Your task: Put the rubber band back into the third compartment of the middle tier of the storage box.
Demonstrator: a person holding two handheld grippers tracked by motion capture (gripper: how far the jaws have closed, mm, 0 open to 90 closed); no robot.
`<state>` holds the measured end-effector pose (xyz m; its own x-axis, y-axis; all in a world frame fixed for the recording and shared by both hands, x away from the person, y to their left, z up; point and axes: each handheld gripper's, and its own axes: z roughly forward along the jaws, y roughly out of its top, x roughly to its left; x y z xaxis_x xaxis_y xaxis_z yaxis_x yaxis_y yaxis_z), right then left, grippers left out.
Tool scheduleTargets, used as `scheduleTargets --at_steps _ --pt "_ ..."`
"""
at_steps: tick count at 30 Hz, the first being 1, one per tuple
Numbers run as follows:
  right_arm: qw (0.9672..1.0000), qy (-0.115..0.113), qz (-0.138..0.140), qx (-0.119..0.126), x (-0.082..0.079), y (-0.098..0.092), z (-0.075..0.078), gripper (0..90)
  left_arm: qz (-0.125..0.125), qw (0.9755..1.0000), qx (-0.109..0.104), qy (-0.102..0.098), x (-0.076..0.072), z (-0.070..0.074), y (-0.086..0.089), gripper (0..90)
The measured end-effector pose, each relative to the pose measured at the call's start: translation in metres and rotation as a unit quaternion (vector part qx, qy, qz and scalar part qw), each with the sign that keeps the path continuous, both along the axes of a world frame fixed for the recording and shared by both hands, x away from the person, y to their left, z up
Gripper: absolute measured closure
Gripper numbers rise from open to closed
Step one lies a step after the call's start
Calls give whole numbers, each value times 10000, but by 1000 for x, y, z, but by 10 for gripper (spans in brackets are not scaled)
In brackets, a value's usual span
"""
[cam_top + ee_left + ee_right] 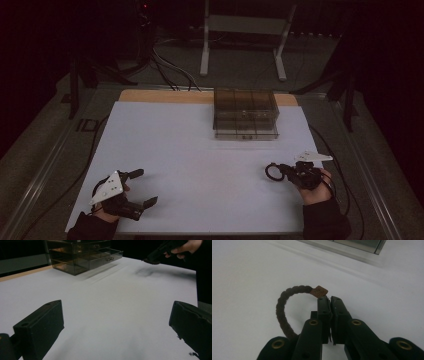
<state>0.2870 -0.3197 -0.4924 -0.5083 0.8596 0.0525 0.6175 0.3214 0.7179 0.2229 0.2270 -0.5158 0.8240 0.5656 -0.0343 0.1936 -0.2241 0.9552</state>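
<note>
A dark brown, braided rope ring (283,312) with a small tan leather tag (319,291) is being held by the right gripper (330,299), whose two black jaws are being pressed together on the ring just beneath the tag. In the right gripper view the loop is being seen curving away to the left of the closed jaws and back down toward the gripper's body, with the tag sitting right at the jaw tips. In the high view the same ring (274,171) is being shown sticking out from the front of the right gripper (286,171), on the side turned toward the left gripper (144,188); whether it is being kept clear of the white table top (200,150) or is touching it cannot be told. The left gripper is being held by the person's left hand (102,212), and its jaws are being kept wide apart with nothing between them; in the left gripper view only bare white surface is lying between the two black fingers (40,330). Well ahead of both grippers, a smoky transparent plastic drawer cabinet (245,114) is being seen standing on the far part of the table, beyond the right gripper and to its left. In the left gripper view that cabinet (82,256) is lying far ahead and to the left of the open jaws, while the right gripper (153,260) is being shown far ahead on the right, held by the person's right hand (186,247) with a shadow beneath it on the table.
</note>
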Motion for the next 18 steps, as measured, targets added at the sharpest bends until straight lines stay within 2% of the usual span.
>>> scheduleTargets --at_steps 6,18 --pt "10000 -6 7 -5 9 5 3 871 8 10000 -11 -2 0 0 1 4" --pt "9998 -89 90 -174 34 20 13 871 -12 10000 -14 11 0 0 1 3"
